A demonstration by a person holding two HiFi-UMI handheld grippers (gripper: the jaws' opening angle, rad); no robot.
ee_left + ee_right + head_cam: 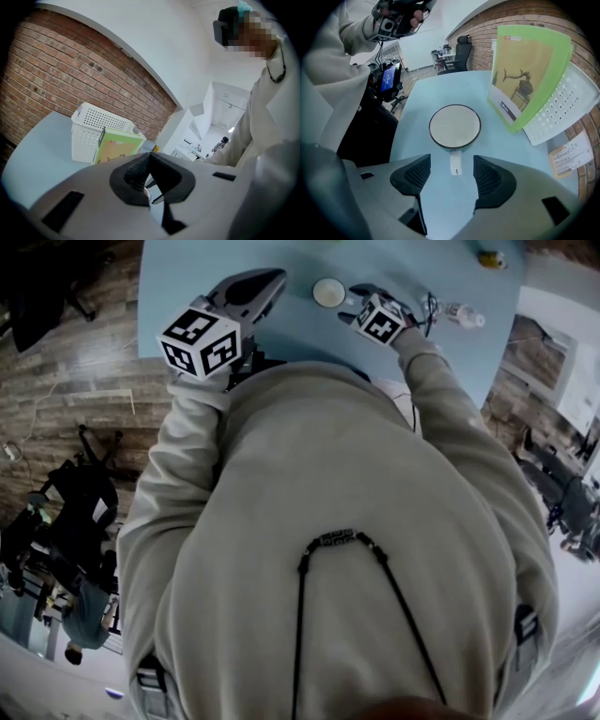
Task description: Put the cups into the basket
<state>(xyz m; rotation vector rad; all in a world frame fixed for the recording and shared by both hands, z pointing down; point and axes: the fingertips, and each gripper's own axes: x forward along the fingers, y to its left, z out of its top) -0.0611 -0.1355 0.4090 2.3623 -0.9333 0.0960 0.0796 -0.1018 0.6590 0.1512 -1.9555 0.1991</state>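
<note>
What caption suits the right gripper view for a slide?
Open right gripper above a white cup, its handle between the jaws, on a blue table.

On the worktop (483,93), the cup (454,125) stands apart from the basket (565,108). A booklet (525,75) stands between them, leaning against the basket's side nearest the cup.

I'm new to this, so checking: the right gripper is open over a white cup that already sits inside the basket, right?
Not quite: the right gripper is open over the white cup, but the cup stands on the blue table, outside the basket, as the right gripper view shows.
</note>
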